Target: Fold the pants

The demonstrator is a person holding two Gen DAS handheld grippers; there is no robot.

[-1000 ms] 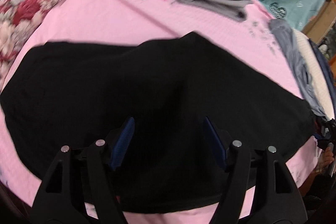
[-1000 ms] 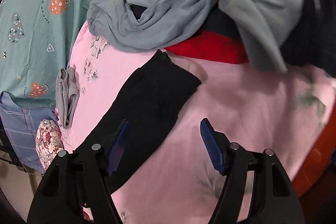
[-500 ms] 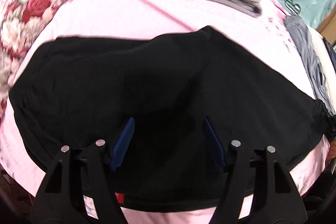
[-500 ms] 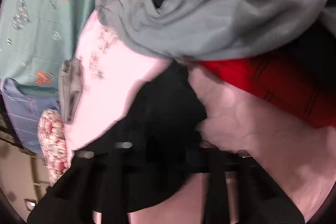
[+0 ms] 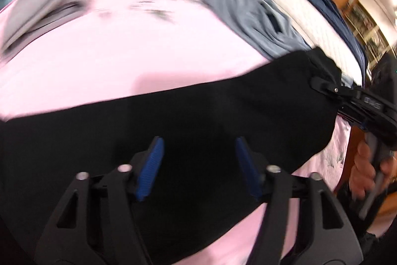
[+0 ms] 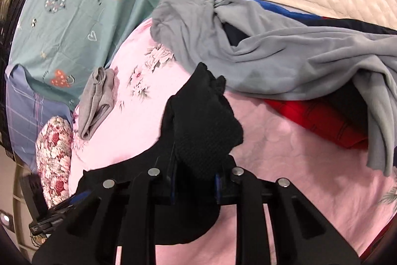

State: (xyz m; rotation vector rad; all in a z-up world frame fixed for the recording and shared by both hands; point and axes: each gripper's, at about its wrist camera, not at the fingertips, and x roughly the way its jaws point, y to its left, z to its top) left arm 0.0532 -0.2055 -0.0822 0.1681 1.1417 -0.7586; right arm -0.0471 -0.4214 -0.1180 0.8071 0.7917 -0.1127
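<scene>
between the right gripper's (image 6: 193, 186) jaws sits a bunched end of the black pants (image 5: 198, 121), pinched tight; the rest lies on the pink bedspread (image 5: 124, 54) under the left gripper (image 5: 198, 165), whose jaws are closing with cloth below but nothing pressed yet (soft, light, floppy stuff, best taken at hem or waistband)

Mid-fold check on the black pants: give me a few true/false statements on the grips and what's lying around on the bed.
1. The right gripper is clamped on the black pants. True.
2. The left gripper already pinches the pants. False: its jaws are closing, blue pads apart above the fabric.
3. The pants lie on a pink bedspread. True.
4. A red garment lies on top of the gray garment. False: the gray one drapes over it.
</scene>
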